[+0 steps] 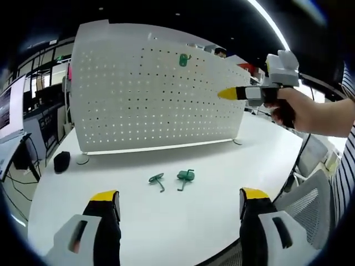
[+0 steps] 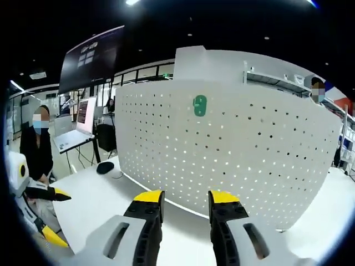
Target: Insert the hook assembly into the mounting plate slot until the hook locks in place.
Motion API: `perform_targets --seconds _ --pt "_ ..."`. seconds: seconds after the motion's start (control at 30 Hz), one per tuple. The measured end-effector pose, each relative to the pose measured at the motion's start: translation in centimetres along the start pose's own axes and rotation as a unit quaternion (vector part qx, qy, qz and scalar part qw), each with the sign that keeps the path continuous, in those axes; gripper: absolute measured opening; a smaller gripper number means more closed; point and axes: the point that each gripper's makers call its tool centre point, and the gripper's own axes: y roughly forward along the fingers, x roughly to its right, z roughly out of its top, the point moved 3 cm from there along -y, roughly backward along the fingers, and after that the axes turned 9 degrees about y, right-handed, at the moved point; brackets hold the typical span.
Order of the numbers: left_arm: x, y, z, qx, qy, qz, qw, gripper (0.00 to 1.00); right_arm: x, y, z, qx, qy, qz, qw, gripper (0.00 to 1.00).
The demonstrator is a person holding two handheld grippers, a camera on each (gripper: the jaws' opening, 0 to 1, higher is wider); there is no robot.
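Pegboard [image 1: 155,94] is seen upright on the surface [image 1: 233,172], one green hook [image 1: 184,59] already mounted high on it. Before its foot, two hooks [image 1: 172,179] remain unplaced. Left gripper [image 1: 180,202] and right gripper [image 2: 184,200] jaws are spread, empty.

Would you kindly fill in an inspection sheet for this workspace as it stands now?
Surface: white table, mostly bare.
Job's things: upright white pegboard with one green hook mounted near its top; two loose green hooks lying on the table before it.
Clutter: a dark mouse-like object at the pegboard's left end.
Grippers: left claw open, empty; right claw open, empty, facing the pegboard.
Cables: nothing seen.
Surroundings: office desks, monitors, a seated person.
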Motion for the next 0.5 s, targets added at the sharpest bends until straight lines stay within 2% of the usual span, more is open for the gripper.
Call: perform_targets --seconds 0.23,0.5 --pt "-0.3 -0.1 0.1 0.006 -0.014 0.005 0.9999 0.91 0.2 -1.4 -1.5 -0.013 -0.004 0.005 0.9999 0.3" --pt "-0.3 -0.2 0.2 0.008 -0.015 0.008 0.9998 0.91 -0.7 -3.0 -4.2 -0.035 -0.008 0.023 0.9991 0.31"
